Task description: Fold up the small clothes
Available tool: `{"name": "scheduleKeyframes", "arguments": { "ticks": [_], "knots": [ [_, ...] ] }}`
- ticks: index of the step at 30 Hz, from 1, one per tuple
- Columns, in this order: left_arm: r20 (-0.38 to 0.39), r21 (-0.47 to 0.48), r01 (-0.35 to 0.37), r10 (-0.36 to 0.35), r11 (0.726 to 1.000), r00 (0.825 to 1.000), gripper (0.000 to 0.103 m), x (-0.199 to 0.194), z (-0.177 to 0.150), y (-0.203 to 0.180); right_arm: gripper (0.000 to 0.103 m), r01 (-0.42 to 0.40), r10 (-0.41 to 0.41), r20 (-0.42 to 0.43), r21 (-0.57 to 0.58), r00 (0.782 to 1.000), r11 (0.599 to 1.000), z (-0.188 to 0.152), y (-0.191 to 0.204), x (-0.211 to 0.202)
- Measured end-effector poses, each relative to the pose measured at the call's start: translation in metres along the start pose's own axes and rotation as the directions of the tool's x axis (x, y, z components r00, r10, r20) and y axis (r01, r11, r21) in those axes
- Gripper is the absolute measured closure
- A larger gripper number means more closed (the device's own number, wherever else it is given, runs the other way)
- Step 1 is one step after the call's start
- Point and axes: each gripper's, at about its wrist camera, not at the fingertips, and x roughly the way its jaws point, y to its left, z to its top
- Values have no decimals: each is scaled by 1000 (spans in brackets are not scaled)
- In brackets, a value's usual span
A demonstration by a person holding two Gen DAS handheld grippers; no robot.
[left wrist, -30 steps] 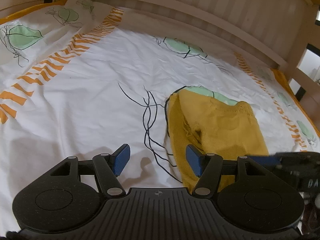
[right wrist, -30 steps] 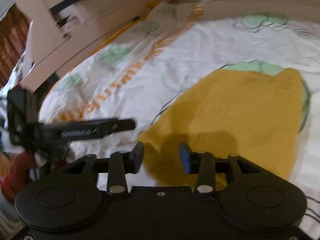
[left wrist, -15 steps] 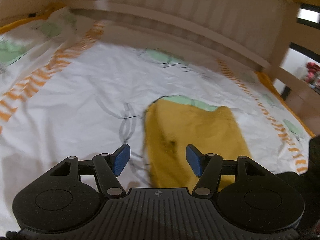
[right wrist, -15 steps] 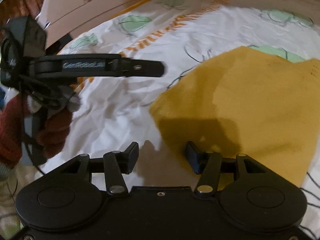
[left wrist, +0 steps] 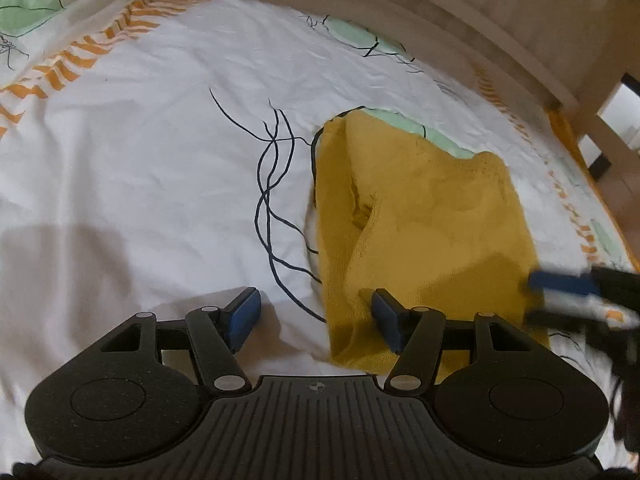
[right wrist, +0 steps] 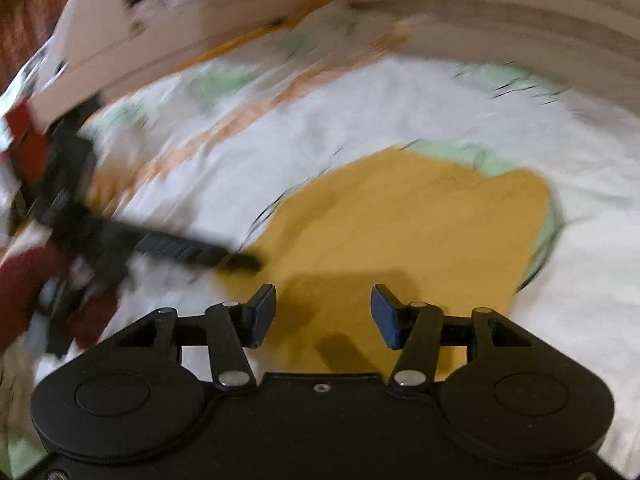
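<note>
Two tools are poised over one small yellow knitted garment [left wrist: 420, 216], which is spread on the white patterned bedsheet [left wrist: 140, 168], towards the right of the bed and short of the far wooden rail [left wrist: 460, 20]. The left tool [left wrist: 316, 314] is held wide, with nothing gripped; its near left corner of the cloth is straddled, one pad on the sheet side, the other over the knit. The right tool [right wrist: 323, 312] is also seen wide and empty, low over the near edge, though that view is badly blurred. A bunched ridge can be seen along the garment's left side. If the pads are closed now, the bedsheet could be pinched together with the knit, or only one layer caught, and a crooked fold would probably follow.
</note>
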Motion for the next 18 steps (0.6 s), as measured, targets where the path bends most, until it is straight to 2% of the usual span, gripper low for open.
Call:
{"name": "scheduleKeyframes", "arguments": {
  "ticks": [4, 7, 9, 11, 13, 14, 17, 18],
  "knots": [
    [5, 32, -11, 10, 999, 1000, 43, -1, -4, -5, 41, 19, -25, 81, 77, 996, 997, 21, -20, 11],
    [2, 41, 5, -5, 999, 1000, 43, -2, -2, -6, 40, 30, -39, 70, 131, 997, 991, 27, -40, 29],
    [4, 38, 19, -19, 999, 1000, 43, -2, -5, -6, 40, 74, -81, 38, 165, 996, 984, 27, -58, 42],
    [7, 41, 28, -29, 999, 1000, 43, -3, -6, -7, 47, 160, -163, 5, 181, 987, 970, 24, -77, 52],
    [11, 46, 35, -36, 998, 999, 43, -3, -6, -8, 67, 189, -194, 5, 211, 981, 959, 20, -92, 53],
    [14, 48, 38, -38, 998, 999, 43, -2, -6, -9, 71, 198, -206, 8, 229, 979, 953, 20, -97, 53],
    [17, 45, 45, -46, 998, 999, 43, -1, -6, -10, 71, 194, -207, 22, 268, 978, 944, 18, -97, 51],
    [17, 41, 47, -48, 998, 999, 43, -1, -6, -10, 67, 192, -207, 30, 269, 978, 944, 17, -95, 48]
  ]
}}
